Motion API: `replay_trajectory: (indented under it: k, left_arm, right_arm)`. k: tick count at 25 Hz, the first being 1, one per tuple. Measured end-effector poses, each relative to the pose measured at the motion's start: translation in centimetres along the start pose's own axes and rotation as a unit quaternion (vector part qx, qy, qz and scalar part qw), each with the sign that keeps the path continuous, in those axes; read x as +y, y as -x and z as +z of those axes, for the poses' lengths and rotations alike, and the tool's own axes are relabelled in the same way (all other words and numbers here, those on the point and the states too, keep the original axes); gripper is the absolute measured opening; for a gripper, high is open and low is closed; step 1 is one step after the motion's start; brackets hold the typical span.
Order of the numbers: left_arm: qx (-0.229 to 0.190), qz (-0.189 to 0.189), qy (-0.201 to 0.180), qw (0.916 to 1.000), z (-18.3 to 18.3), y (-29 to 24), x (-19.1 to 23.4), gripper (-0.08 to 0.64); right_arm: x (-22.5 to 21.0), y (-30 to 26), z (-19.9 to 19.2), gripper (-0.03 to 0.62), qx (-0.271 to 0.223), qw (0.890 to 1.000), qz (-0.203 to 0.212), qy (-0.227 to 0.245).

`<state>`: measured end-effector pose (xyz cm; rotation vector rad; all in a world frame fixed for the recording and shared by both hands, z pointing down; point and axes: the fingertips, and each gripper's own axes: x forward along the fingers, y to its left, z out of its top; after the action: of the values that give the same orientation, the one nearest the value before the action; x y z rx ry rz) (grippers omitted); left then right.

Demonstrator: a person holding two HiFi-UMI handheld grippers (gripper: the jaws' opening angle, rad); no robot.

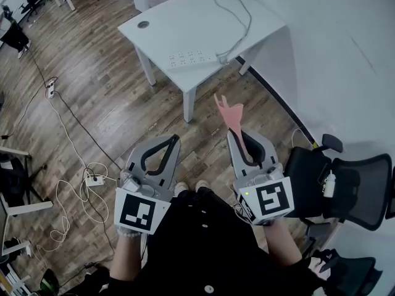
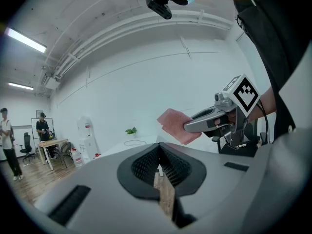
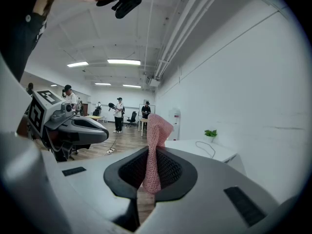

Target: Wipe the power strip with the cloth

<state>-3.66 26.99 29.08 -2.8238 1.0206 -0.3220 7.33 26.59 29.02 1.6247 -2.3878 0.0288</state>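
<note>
The white power strip (image 1: pixel 191 59) lies on a white table (image 1: pixel 185 23) well ahead of me, its grey cable (image 1: pixel 237 11) looping over the top. Both grippers are held low near my body, far short of the table. My right gripper (image 1: pixel 236 133) is shut on a pink cloth (image 1: pixel 229 112), which sticks up past the fingertips; the cloth (image 3: pixel 155 150) stands between the jaws in the right gripper view. My left gripper (image 1: pixel 174 138) is shut with nothing in it. In the left gripper view the jaws (image 2: pixel 158 150) meet, and the cloth (image 2: pixel 176 126) shows to the right.
Black office chairs (image 1: pixel 345 184) stand at my right by the white wall. Loose cables and a small floor socket (image 1: pixel 94 179) lie on the wooden floor at my left. People (image 3: pixel 118 113) stand at desks far off. A water dispenser (image 2: pixel 87 140) stands near the table.
</note>
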Motion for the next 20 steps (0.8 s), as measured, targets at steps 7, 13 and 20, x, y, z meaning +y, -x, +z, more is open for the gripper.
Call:
replay_trajectory:
  k: [7, 13, 20]
  left_arm:
    - [-0.008, 0.003, 0.003, 1.0, 0.0, 1.0, 1.5, 0.014]
    - [-0.017, 0.005, -0.003, 0.9998, -0.6, 2.1, 2.6, 0.014]
    - [-0.019, 0.009, -0.003, 0.9998, -1.1, 3.1, 3.8, 0.014]
  right_arm:
    - [0.8, -0.7, 1.4, 0.054, -0.012, 1.0, -0.013, 0.003]
    - [1.9, -1.2, 1.2, 0.054, -0.012, 1.0, -0.022, 0.012]
    - [2.4, -1.5, 1.7, 0.054, -0.02, 0.999, -0.036, 0.014]
